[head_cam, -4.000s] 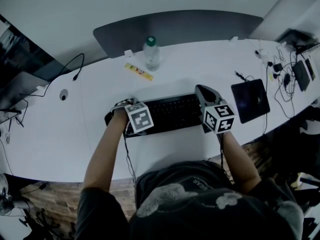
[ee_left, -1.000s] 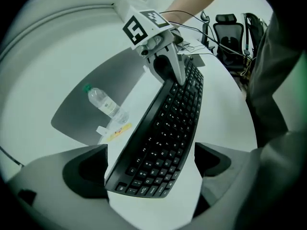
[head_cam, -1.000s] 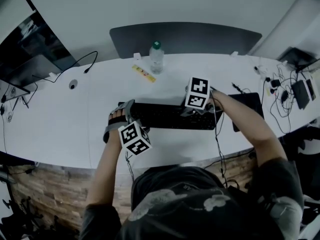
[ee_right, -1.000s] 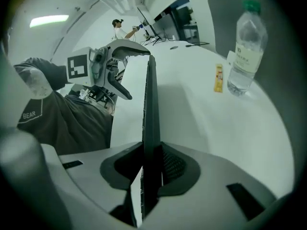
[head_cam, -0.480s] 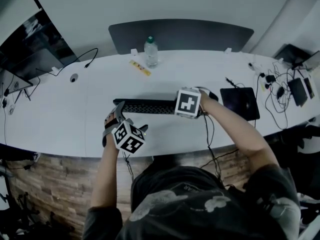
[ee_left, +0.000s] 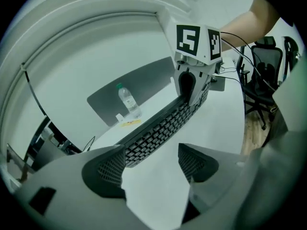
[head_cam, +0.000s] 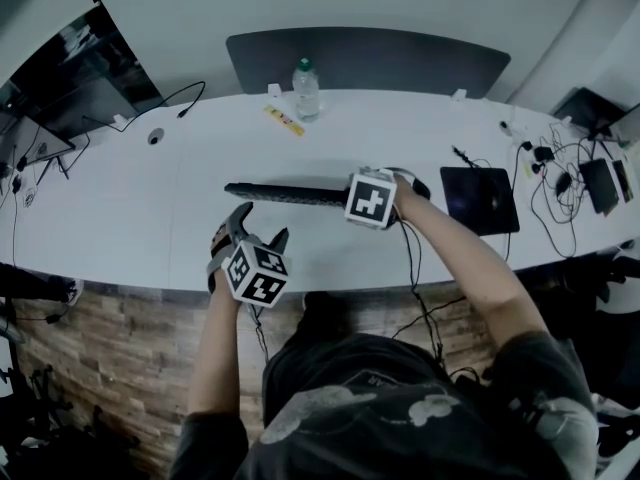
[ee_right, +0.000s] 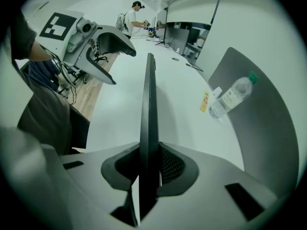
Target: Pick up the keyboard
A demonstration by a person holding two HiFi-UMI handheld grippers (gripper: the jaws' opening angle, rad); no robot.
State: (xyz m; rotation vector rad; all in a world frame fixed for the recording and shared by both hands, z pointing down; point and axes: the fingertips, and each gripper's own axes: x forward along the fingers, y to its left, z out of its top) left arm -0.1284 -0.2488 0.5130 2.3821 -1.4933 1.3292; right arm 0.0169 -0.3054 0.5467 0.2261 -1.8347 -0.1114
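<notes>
The black keyboard hangs above the white table, turned on its long edge. My right gripper is shut on its right end and its jaws have just been closing tighter. The right gripper view shows the keyboard edge-on between the pads of my right gripper. My left gripper hovers near the table's front edge, apart from the keyboard's left end. It is open; its jaws have just been closing with nothing between them. In the left gripper view the keyboard lies beyond my left gripper.
A water bottle and a yellow strip stand at the back by a grey panel. A black pad and tangled cables lie to the right. Monitors sit at the far left.
The right gripper has raised the keyboard off the table and tipped it onto its edge. The left gripper has drawn back from the keyboard's left end and its jaws have narrowed.
</notes>
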